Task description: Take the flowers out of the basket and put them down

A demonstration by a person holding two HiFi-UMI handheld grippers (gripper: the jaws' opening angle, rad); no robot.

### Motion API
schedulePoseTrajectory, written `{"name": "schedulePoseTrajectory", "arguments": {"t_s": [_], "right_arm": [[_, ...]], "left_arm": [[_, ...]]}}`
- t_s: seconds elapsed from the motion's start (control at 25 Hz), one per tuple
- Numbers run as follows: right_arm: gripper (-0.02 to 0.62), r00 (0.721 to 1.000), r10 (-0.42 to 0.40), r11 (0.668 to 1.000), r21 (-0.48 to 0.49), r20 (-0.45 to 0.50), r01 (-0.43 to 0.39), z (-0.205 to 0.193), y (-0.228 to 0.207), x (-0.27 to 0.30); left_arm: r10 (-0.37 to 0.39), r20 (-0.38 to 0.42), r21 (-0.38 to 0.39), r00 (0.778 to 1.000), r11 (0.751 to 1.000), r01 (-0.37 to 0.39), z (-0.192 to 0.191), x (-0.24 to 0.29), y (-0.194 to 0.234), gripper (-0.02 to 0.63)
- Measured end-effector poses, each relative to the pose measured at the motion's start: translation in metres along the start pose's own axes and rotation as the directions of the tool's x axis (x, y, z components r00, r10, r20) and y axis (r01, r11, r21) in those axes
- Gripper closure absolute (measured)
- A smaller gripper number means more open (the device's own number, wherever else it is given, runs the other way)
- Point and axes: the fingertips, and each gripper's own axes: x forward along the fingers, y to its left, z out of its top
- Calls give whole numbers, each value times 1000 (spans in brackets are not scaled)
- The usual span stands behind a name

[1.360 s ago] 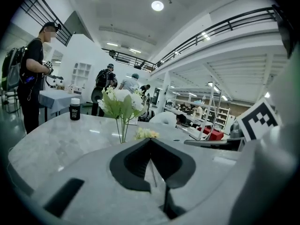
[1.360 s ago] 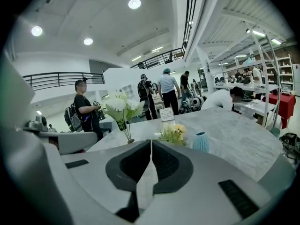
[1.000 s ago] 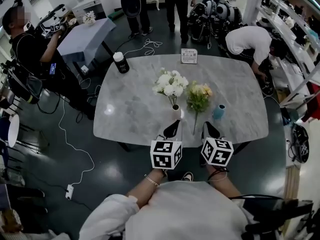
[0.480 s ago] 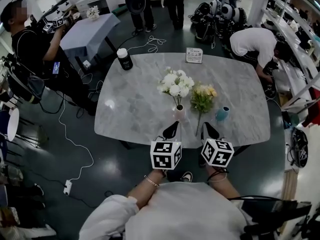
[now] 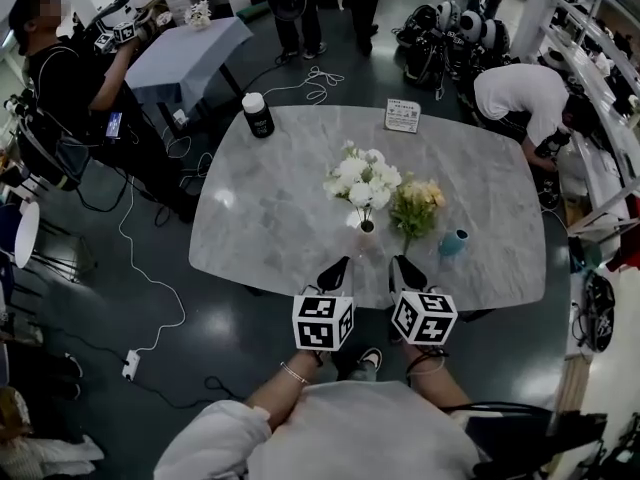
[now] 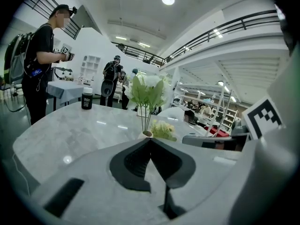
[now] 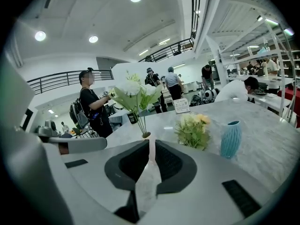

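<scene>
Your work surface is the grey marble-patterned tabletop with rounded corners (image 5: 270, 228), seen from above in the head view. Your left gripper (image 5: 343, 263) and right gripper (image 5: 398, 261) sit side by side at its near edge, each carrying its marker cube, both aimed toward the flowers. Check the left gripper view: the jaws meet at their tips with nothing between them. Check the right gripper view: the jaws stand together except for a hairline slit, and they also grip nothing (both claws are empty). The white flower bunch with green leaves (image 5: 362, 176) stands upright in a small pale vase (image 5: 366, 227) near the table's middle, just ahead of the grippers. The yellow flower bunch (image 5: 418, 204) rests low on the tabletop just to its right, apart from both grippers. A black cylindrical canister with a white lid (image 5: 258, 116) stands near the far left edge. A teal ribbed ceramic vase (image 5: 454, 242) stands beside the yellow flower bunch, on its right. A white printed card (image 5: 402, 116) stands near the far edge.
</scene>
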Motion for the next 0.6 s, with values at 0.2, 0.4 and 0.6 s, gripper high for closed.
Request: {"name": "schedulePoseTrajectory", "arguments": {"t_s": [0.2,0.4,0.6], "right_arm": [[577,998,48,999,-11,-28,-49,-6,6,19],[528,995,78,997,-9,-59,-79,-14,7,39],[499,993,93,996,-10,-76,-94,-19,6,57]], "left_arm": [[22,-18,-5,1000,1000,-23,-8,5,12,597],[44,-33,-11,998,999,-44,-17,10,25,597],[61,-54,-35,997,997,-63,-28,15,38,597]]}}
